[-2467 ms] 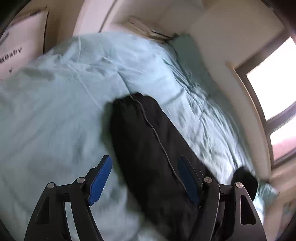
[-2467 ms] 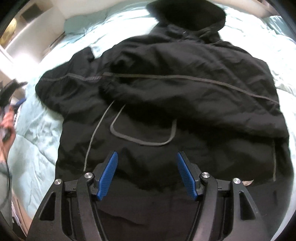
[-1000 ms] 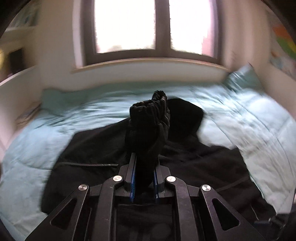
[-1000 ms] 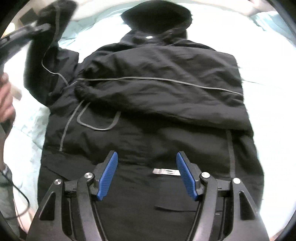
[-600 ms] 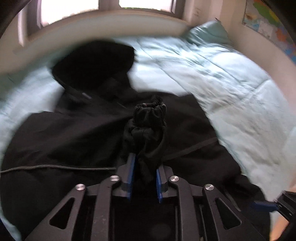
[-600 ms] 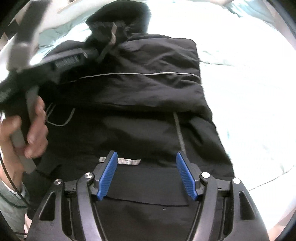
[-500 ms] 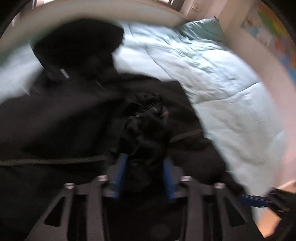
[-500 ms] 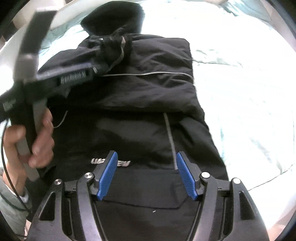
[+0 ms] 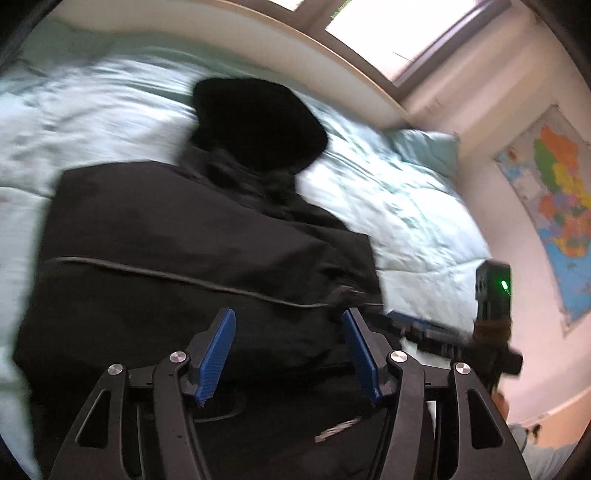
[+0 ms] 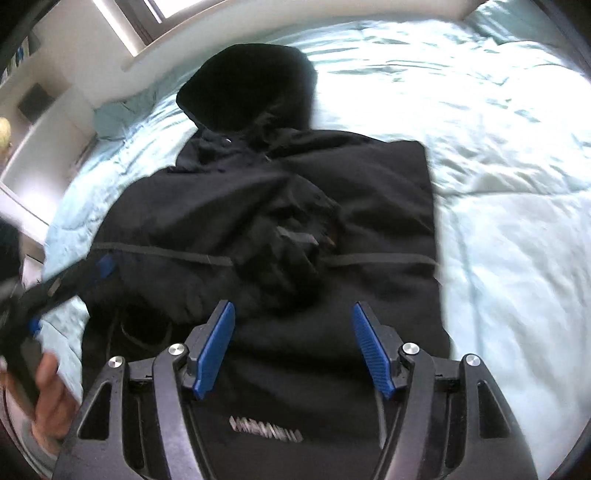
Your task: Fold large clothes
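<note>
A home bedroom: bed (image 9: 406, 206) under window (image 9: 388, 33) (wall map (image 9: 557, 206)).

Black jacket (image 10: 280, 206) with grey piping, pale teal duvet (image 10: 498, 184), blue-padded black tool (image 10: 291, 347)

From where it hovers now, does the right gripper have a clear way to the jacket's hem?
Probably yes: the right gripper is open over the jacket, nothing between its jaws, and the left gripper sits off to the side.

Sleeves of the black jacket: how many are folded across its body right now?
2. One sleeve comes from the left, the other sleeve from the right. Their cuffs meet mid-chest on the jacket. Blur may hide detail.
</note>
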`<action>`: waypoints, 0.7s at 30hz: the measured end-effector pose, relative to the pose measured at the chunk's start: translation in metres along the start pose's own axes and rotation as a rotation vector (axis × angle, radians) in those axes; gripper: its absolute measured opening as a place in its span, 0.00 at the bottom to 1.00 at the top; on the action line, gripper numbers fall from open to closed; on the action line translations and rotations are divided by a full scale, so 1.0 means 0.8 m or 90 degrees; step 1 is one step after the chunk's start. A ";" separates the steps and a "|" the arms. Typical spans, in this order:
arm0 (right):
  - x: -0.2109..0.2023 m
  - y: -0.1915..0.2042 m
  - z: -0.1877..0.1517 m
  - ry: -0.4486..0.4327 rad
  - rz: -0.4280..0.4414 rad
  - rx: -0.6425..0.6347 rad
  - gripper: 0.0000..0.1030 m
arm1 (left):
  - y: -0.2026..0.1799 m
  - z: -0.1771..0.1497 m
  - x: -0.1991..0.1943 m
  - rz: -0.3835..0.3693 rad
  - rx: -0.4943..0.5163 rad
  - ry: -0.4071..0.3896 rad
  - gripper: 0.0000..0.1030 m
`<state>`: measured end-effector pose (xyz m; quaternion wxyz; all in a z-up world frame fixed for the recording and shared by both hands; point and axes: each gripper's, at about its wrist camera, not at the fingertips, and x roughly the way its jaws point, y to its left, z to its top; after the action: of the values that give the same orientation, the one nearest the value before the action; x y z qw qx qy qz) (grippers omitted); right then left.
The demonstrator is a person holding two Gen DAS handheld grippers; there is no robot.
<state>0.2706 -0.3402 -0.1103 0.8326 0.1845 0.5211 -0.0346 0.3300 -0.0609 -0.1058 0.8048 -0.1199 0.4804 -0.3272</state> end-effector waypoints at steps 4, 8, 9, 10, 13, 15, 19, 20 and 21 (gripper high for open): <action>0.046 -0.012 0.024 0.028 0.021 0.046 0.67 | 0.044 0.005 -0.036 0.082 -0.011 -0.013 0.61; 0.085 -0.012 0.032 0.084 0.052 0.053 0.60 | 0.076 0.016 -0.054 0.128 -0.031 -0.026 0.61; 0.086 -0.006 0.033 0.088 0.041 0.034 0.46 | 0.082 0.021 -0.058 0.141 -0.033 -0.034 0.61; 0.081 -0.001 0.034 0.079 0.037 0.023 0.41 | 0.085 0.028 -0.059 0.153 -0.034 -0.041 0.61; 0.034 0.008 0.038 0.009 0.016 -0.011 0.28 | 0.090 0.044 -0.046 0.175 -0.027 -0.042 0.61; -0.013 0.008 0.044 -0.064 -0.053 -0.046 0.28 | 0.093 0.053 -0.031 0.177 -0.010 -0.019 0.60; -0.052 -0.019 0.051 -0.113 -0.114 -0.042 0.28 | 0.100 0.057 0.022 0.169 0.011 0.037 0.61; -0.042 -0.030 0.051 -0.099 -0.116 -0.035 0.28 | 0.103 0.053 0.039 0.184 0.016 0.051 0.61; -0.023 -0.042 0.049 -0.078 -0.119 -0.024 0.28 | 0.105 0.048 0.060 0.211 0.028 0.067 0.60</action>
<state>0.2872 -0.3869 -0.0879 0.8593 0.1168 0.4848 -0.1136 0.4131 -0.0327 -0.1626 0.8238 -0.0042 0.5282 -0.2059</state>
